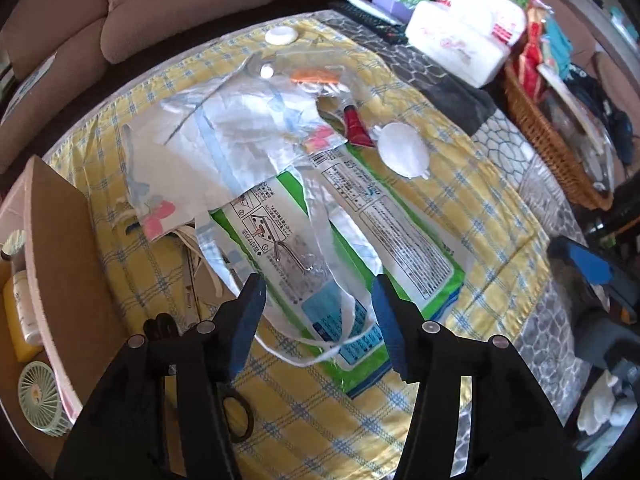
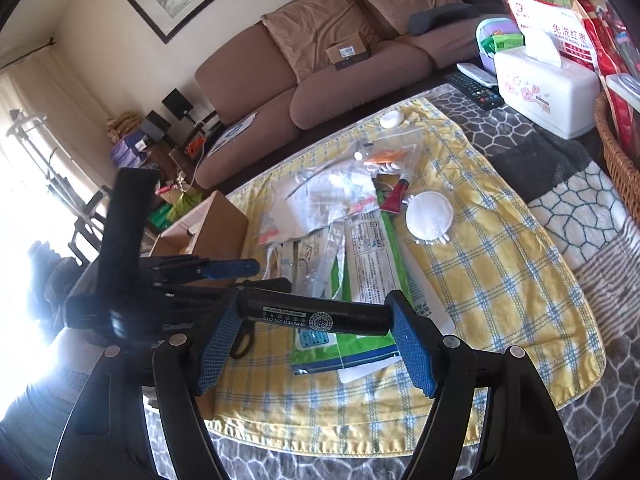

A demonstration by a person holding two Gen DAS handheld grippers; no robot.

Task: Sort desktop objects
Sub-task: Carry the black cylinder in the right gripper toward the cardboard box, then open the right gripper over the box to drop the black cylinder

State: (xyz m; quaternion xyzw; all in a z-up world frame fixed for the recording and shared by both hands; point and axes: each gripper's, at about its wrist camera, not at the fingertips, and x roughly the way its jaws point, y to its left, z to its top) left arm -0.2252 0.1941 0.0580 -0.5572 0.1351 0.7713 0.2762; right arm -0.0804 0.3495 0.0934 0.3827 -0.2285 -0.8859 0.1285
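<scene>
My left gripper (image 1: 318, 282) hangs open over the yellow checked cloth (image 1: 500, 220), nothing between its blue pads. Just beyond its tips lie a clear bag with a metal hook (image 1: 296, 256) and a green-edged printed package (image 1: 400, 236). Black scissors (image 1: 238, 412) lie under its left finger. My right gripper (image 2: 314, 308) is shut on a black tube (image 2: 316, 316) with white print, held end to end between the pads above the near edge of the cloth (image 2: 500, 280). The left gripper (image 2: 228, 268) shows at its left, next to a cardboard box (image 2: 216, 220).
A cardboard box (image 1: 60, 240) at the left holds a green fan (image 1: 40, 400) and a yellow bottle (image 1: 16, 320). A white round pad (image 1: 402, 152), red tube (image 1: 356, 124), white lid (image 1: 281, 36) and crumpled bags lie farther off. Tissue box (image 1: 460, 48) and wicker basket (image 1: 552, 140) stand right.
</scene>
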